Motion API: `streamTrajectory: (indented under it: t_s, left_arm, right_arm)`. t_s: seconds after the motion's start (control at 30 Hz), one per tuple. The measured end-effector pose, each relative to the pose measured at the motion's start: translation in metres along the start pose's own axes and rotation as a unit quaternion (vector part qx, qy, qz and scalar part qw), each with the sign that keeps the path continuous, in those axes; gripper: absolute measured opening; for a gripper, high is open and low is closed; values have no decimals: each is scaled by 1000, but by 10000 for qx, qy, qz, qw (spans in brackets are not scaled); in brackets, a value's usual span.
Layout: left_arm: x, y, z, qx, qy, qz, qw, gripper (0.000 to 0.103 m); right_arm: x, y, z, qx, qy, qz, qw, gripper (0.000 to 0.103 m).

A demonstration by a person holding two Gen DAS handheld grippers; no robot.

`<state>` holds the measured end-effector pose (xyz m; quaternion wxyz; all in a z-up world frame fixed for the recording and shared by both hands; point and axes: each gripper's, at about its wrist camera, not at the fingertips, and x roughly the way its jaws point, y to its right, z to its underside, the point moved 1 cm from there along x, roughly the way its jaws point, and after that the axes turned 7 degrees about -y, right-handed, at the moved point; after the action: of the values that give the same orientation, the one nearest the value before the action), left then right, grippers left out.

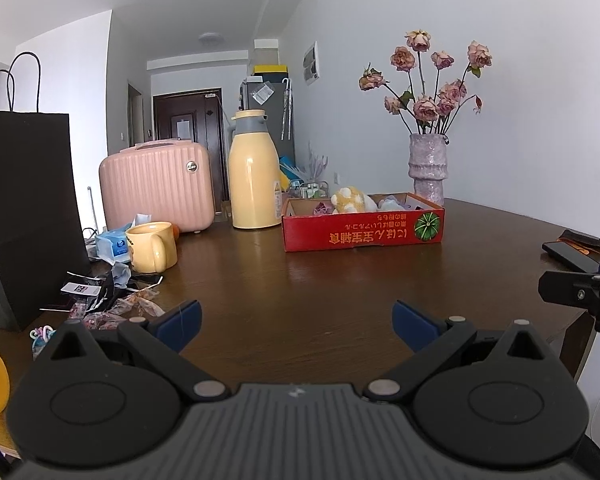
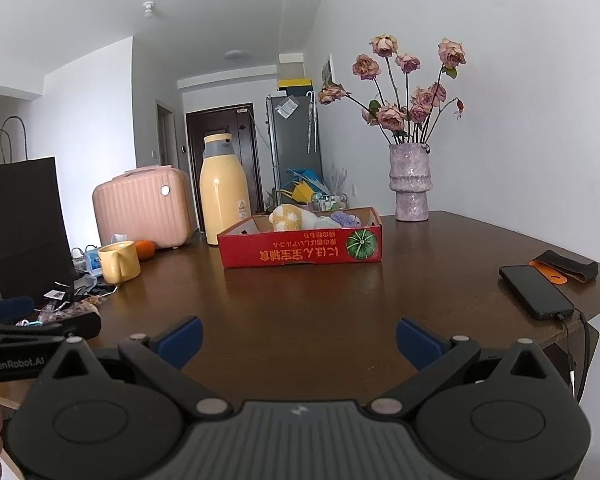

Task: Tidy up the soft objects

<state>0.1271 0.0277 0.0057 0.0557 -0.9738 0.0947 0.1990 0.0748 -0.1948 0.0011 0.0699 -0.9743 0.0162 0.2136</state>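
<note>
Both tongs wide apart, nothing between the blue pads: left gripper (image 1: 296, 326) and right gripper (image 2: 299, 340), each low over the bare near part of the brown table (image 1: 300, 276), well apart from the work.

Soft things already in the red box (image 1: 363, 232) at the far middle of the table, between the yellow flask (image 1: 254, 172) and the vase (image 1: 428, 168). Tallest among them a yellow and white plush toy (image 1: 350, 200), with paler and purple lumps beside it; kind of these too small to tell.

Likely handling: light, squashy, not slippery, nothing fragile in the plush itself. Best taken by a bulging part near the top, pads squeezing well into the stuffing; a shallow pinch on fur probably slips off. Box of thin card, probably light enough to slide if nudged. Vase close behind it, so care with a long reach.

From the right wrist view only: a phone (image 2: 536, 290) with its cable at the right table edge, an orange (image 2: 145, 249) behind the yellow mug (image 2: 118, 261), and more of the box's inside, with a purple fluffy piece (image 2: 346, 218). From the left wrist view: the wrappers and scraps (image 1: 112, 296) by the black bag (image 1: 28, 216) far clearer, plus the blue tissue pack (image 1: 114, 246). Pink case (image 1: 158, 186) in both.
</note>
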Motion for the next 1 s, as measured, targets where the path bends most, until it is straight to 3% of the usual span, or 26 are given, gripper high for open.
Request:
streamTrajectory:
  t_s: [1.0]
  left_arm:
    - [17, 0, -3, -22, -145, 7, 9999, 103]
  right_arm:
    - [20, 5, -3, -10, -193, 53, 9998, 103]
